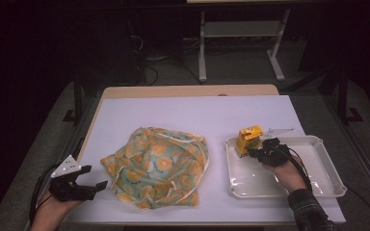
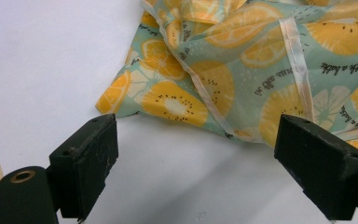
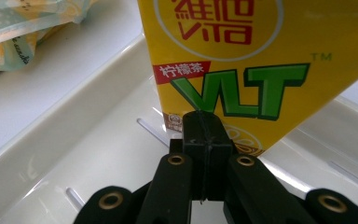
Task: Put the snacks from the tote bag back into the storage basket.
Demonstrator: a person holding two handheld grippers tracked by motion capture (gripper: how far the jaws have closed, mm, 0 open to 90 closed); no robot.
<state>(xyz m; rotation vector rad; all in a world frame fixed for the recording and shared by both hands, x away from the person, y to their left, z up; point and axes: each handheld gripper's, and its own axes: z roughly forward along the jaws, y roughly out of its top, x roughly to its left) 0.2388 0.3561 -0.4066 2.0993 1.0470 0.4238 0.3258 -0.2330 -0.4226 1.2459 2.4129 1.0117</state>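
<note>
Your yellow drink carton (image 1: 248, 139) stands upright in the far left corner of the white tray (image 1: 318, 166) at the right of the desk (image 1: 183, 113). Your right hand-held gripper (image 1: 253, 153) sits in the tray with its jaws pressed together, their tips just at the carton's lower face, nothing between them. To the left lies a crumpled fruit-print cloth (image 1: 159, 166), between your two hands. Your left hand-held gripper (image 1: 90, 177) is wide open and empty, just beside the cloth's near left corner.
</note>
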